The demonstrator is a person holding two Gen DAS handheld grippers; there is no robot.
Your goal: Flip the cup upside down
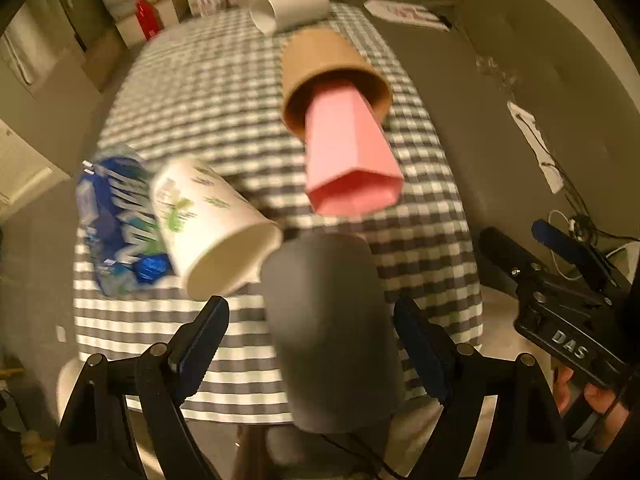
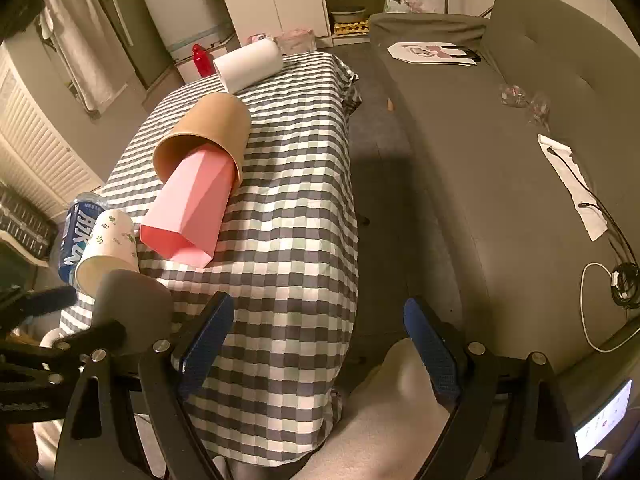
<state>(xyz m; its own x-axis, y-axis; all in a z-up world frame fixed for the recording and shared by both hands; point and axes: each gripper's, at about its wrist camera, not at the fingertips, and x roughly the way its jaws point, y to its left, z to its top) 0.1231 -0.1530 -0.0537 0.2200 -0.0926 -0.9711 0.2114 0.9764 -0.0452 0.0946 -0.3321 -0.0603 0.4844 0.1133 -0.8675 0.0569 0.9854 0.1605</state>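
Observation:
A dark grey cup (image 1: 332, 332) stands between the fingers of my left gripper (image 1: 316, 340), which is open around it with gaps on both sides; the cup also shows in the right wrist view (image 2: 132, 304). A white patterned cup (image 1: 216, 228) lies on its side to its left. A brown cup (image 1: 332, 76) lies on its side with a pink cup (image 1: 352, 156) stuck in its mouth. A white cup (image 1: 288, 6) lies at the far end. My right gripper (image 2: 316, 344) is open and empty over the table's near right edge.
A blue can (image 1: 116, 220) lies left of the patterned cup. The checkered tablecloth (image 2: 288, 208) covers the table. A grey sofa (image 2: 500, 152) with papers and cables runs along the right. Cabinets and a fridge stand at the back.

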